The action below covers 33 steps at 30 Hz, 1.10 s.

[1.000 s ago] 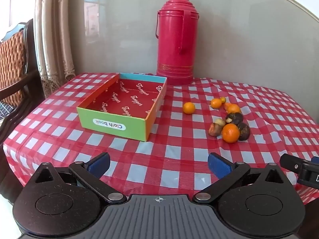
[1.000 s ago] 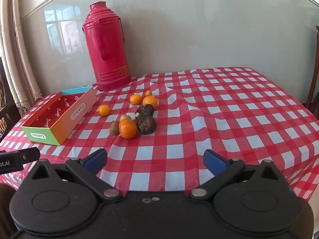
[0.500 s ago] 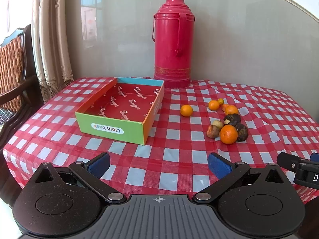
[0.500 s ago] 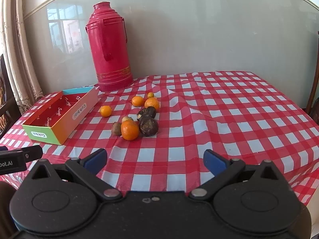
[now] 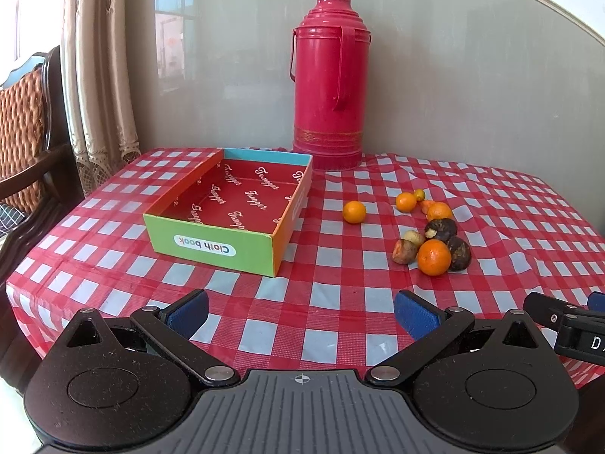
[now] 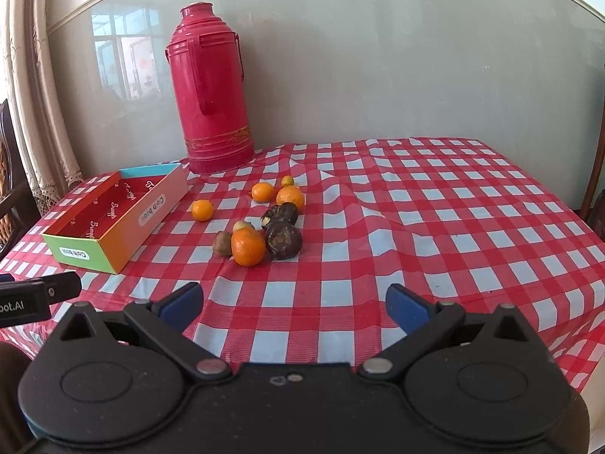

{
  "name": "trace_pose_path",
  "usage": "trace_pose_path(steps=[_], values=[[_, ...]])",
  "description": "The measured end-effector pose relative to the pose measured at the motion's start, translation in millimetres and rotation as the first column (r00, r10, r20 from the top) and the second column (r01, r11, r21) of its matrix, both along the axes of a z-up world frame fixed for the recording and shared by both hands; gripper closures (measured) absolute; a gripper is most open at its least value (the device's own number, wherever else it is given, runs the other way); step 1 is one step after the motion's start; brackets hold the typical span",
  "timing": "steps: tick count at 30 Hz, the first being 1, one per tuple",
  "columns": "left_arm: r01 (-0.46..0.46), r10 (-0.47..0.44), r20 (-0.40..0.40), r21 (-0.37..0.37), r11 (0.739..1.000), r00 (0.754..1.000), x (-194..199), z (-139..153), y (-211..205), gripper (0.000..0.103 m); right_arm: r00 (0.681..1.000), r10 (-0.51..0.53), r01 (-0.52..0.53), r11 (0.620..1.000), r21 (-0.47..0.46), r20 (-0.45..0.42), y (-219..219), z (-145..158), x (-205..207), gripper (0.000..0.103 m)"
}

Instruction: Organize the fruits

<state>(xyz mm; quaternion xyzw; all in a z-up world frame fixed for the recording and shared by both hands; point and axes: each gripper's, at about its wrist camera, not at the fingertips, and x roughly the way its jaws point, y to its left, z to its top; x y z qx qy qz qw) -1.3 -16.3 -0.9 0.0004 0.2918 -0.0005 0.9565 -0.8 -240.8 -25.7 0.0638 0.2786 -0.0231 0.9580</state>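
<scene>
Several oranges and dark brown fruits lie in a loose cluster on the red checked tablecloth; the biggest orange [image 5: 434, 257] [image 6: 248, 246] is nearest me, a lone small orange [image 5: 354, 212] [image 6: 202, 210] lies toward the box. An empty open "Cloth book" box [image 5: 230, 210] [image 6: 113, 215] with a red inside stands left of them. My left gripper [image 5: 300, 312] is open and empty above the table's front edge. My right gripper [image 6: 295, 302] is open and empty, in front of the fruit.
A tall red thermos [image 5: 328, 94] [image 6: 213, 90] stands at the back against the wall. A wooden chair [image 5: 26, 143] and a curtain are off the table's left side. The table's front edge [image 5: 113, 302] is just ahead of both grippers.
Both views have tilted up slightly, so the table and fruit sit lower in frame. Both grippers stay open; nothing on the table has moved.
</scene>
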Motion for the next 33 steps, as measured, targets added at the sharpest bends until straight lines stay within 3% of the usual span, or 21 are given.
trace_pose_path(steps=[21,33], values=[[-0.010,0.010,0.006,0.003,1.000,1.000,-1.3,0.7,-0.2,0.000,1.000,0.023,-0.023,0.999,-0.030,0.021,9.3,6.0,-4.0,0.006],[-0.032,0.032,0.071,0.000,0.999,0.997,-11.8,11.5,3.4,0.000,0.998,0.038,-0.036,0.999,-0.033,0.048,14.2,13.2,-8.9,0.006]])
